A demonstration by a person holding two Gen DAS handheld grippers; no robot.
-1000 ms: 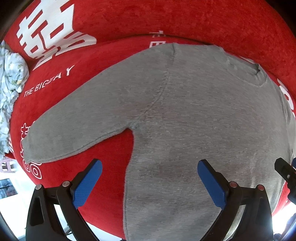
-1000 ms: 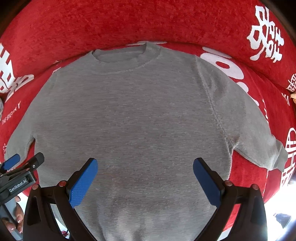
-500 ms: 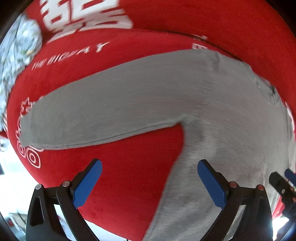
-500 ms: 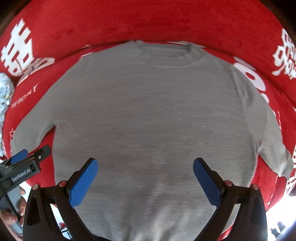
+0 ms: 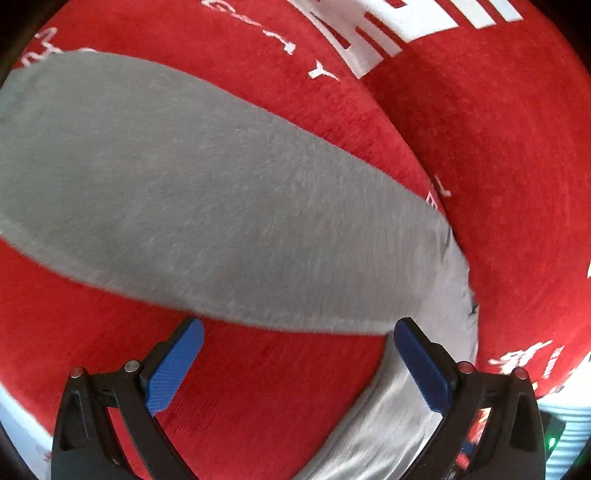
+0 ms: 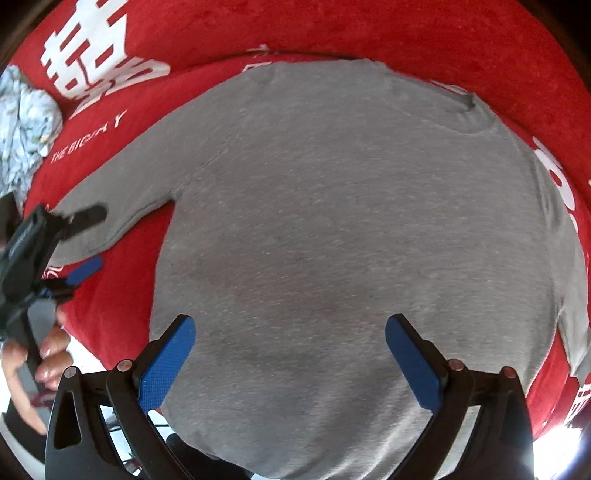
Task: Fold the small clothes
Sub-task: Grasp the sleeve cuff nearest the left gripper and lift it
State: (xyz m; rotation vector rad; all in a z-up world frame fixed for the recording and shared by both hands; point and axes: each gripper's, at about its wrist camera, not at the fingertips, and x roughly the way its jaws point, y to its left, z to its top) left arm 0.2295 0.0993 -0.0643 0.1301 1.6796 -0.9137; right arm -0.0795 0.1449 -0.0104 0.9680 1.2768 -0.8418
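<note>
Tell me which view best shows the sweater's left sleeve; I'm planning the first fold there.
The left wrist view: the left sleeve fills it, lying flat on the red cover. The right wrist view shows the sleeve small at the edge, its end partly hidden by the left gripper.

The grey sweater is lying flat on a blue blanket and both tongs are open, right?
Not quite: the blanket under the grey sweater is red with white writing, as the right wrist view shows. The left tongs and right tongs are indeed open.
</note>
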